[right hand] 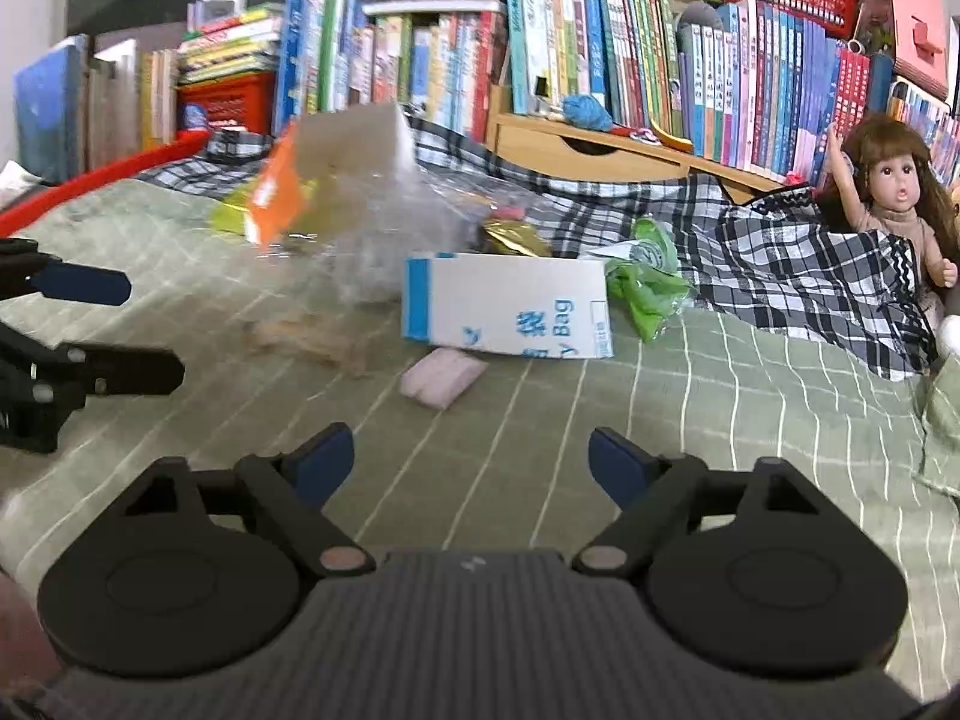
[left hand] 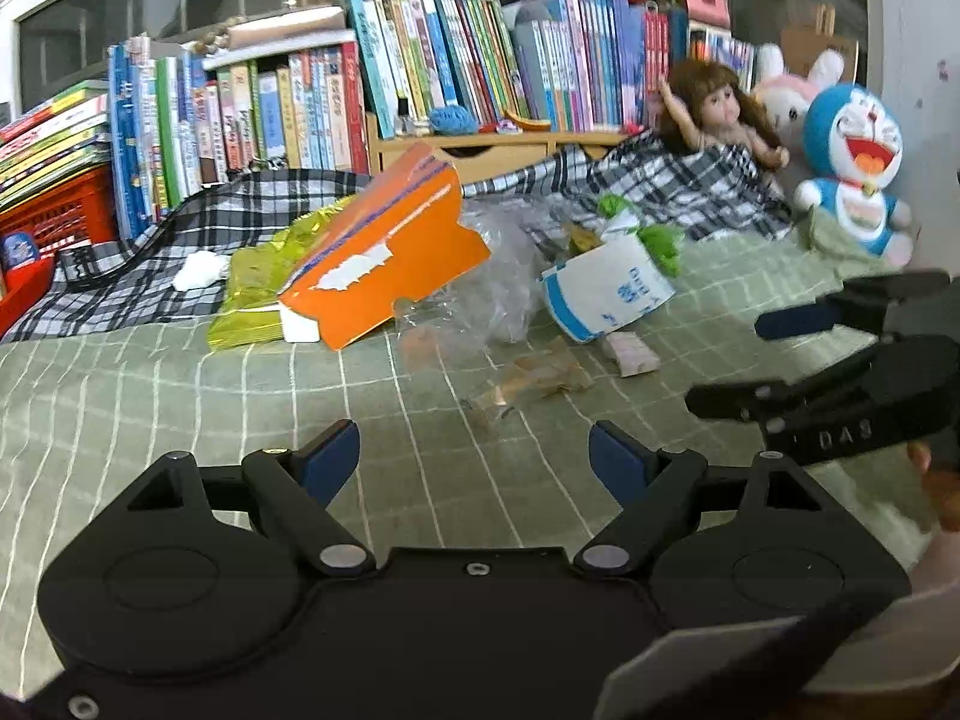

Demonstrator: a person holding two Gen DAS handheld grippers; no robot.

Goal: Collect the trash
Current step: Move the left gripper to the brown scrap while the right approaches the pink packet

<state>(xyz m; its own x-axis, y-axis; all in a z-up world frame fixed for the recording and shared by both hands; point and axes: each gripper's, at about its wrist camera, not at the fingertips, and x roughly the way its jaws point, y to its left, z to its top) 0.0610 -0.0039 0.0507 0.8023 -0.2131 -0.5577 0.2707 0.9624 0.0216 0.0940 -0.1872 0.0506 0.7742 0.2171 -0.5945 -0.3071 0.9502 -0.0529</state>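
Trash (left hand: 384, 258) heaped near doll (left hand: 717, 114), perhaps touching blanket (left hand: 690, 180).

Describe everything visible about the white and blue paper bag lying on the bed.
The white and blue paper bag is a flat rectangular paper package, white with a blue band along one end and blue printing that includes the word "Bag". It lies on its side on the green checked bedspread, looking unopened and slightly creased. A crumpled green plastic bag rests against its far end, clear plastic wrap lies behind it, and a small pink packet sits right at its near edge. Neither gripper touches it.
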